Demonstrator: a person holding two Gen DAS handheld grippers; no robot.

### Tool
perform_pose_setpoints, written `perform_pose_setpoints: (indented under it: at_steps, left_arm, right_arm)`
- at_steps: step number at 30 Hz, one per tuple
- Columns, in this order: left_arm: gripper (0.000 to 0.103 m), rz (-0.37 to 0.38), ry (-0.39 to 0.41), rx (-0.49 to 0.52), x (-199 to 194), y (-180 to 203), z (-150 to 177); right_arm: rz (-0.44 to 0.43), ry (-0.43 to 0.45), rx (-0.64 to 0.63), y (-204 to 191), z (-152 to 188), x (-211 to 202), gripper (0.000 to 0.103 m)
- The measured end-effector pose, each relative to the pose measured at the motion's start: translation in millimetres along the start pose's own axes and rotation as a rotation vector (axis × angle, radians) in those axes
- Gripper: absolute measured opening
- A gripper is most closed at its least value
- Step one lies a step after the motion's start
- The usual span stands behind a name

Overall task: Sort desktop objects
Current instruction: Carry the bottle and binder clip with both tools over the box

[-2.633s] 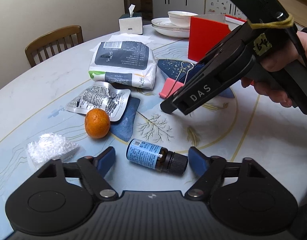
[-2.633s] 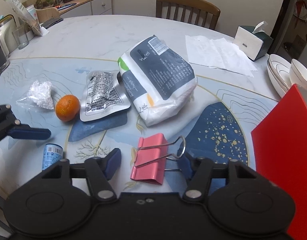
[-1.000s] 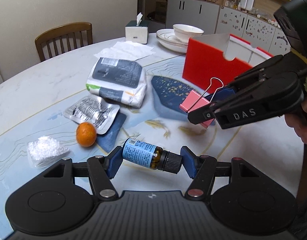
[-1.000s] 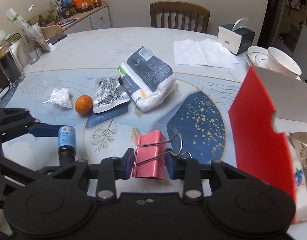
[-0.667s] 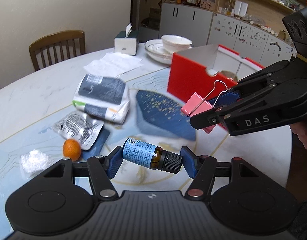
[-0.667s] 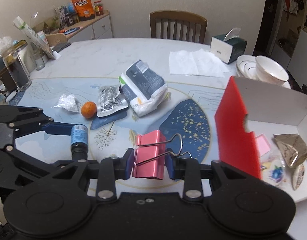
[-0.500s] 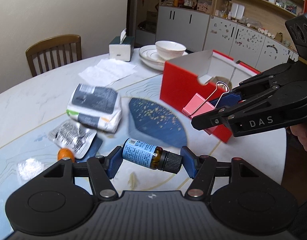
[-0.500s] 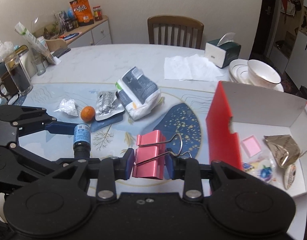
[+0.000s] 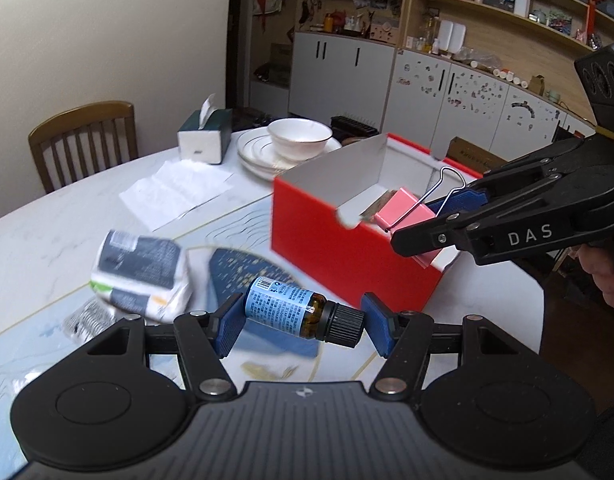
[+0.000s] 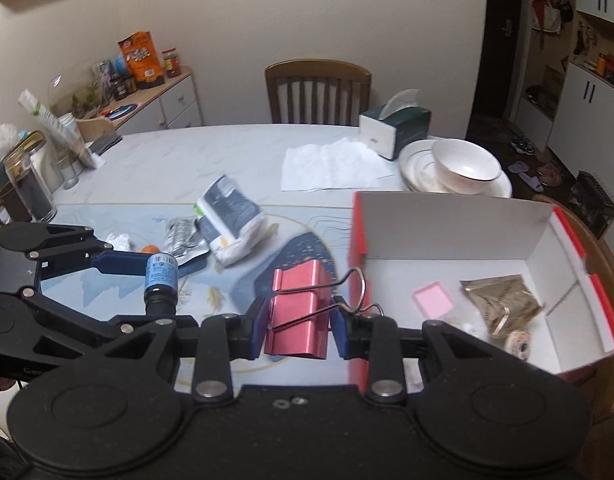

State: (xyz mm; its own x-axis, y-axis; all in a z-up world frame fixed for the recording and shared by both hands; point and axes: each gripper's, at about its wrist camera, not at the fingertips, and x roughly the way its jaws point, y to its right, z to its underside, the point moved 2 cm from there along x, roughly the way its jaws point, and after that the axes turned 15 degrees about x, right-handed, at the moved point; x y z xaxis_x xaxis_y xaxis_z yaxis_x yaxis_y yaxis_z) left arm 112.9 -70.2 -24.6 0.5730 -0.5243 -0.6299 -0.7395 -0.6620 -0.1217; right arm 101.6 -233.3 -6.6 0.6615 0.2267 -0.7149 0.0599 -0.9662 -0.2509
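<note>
- Your left gripper point(image 9: 303, 326) has its fingers point(image 9: 229, 326) clamped end to end on a small amber bottle point(image 9: 297, 312) with a blue label, held clear above the surface point(image 9: 47, 236).
- Your right gripper point(image 10: 299, 326) grips a pink binder clip point(image 10: 299, 310) between its fingers, wire handles to their right.
- The red box point(image 10: 447, 248) lies open just right of those fingers, with a pink pad point(image 10: 433, 302) and a foil wrapper point(image 10: 501, 298) inside.

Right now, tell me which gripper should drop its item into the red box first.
Right. The right gripper holds the pink binder clip at the red box, near its open top. The left gripper holds the small bottle short of the box, over the table.
</note>
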Motion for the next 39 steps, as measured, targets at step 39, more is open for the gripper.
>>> perform_pose_setpoints:
  at_steps: [39]
  left_arm:
    - [0.062,-0.004,-0.06,0.119,130,84,-108]
  right_arm:
    - [0.058,0.009,0.069,178,-23,1,0.032]
